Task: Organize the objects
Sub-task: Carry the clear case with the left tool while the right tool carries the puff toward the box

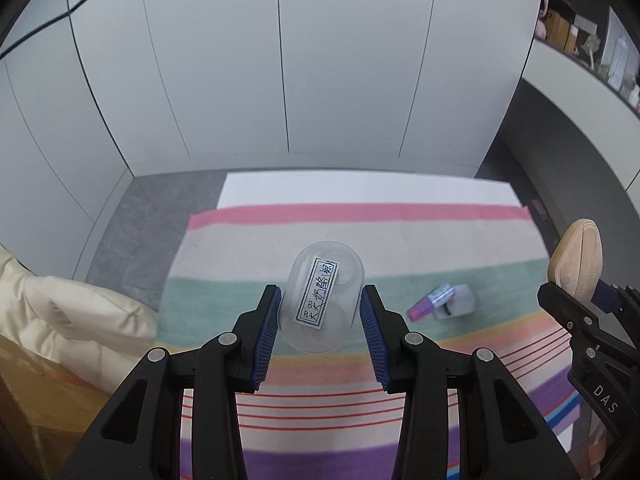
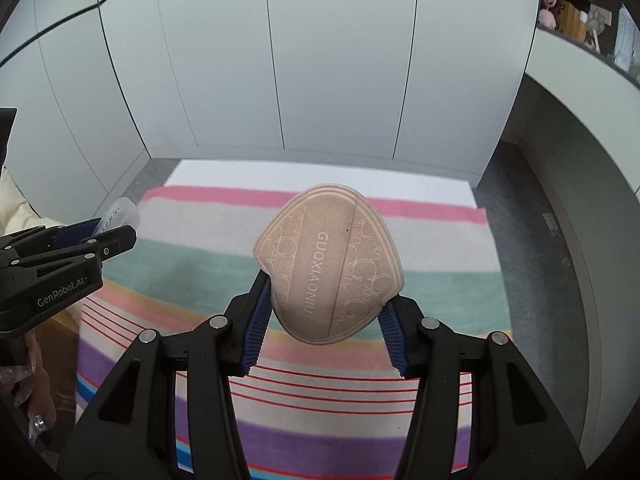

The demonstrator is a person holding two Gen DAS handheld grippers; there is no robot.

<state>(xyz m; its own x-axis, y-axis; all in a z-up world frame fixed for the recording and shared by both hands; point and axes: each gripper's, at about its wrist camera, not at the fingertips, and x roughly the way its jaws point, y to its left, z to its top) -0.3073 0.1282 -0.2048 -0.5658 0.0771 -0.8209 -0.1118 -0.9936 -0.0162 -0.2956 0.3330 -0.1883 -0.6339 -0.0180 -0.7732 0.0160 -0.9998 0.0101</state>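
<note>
Clear oval box (image 1: 322, 298): transparent plastic, white label with handwritten characters across its face, held above striped cloth (image 1: 460, 344) between blue pads (image 1: 267, 340), tilted.

Beige pad (image 2: 330, 264): heart-shaped, embossed circle pattern, centre band reading GUOXIAONIU, clamped at lower edges, raised over cloth, broad face toward camera.

Small grey-white item with pink-purple end (image 1: 444, 302): lying on green stripe, right of box, blurred.

The pink pad (image 2: 328, 276) at frame centre reads "GUOXIAONIU". The left gripper (image 2: 60, 264) at the left edge reads "GenRobot.AI". The right gripper (image 1: 592, 344) at the right edge reads "DAS".
</note>
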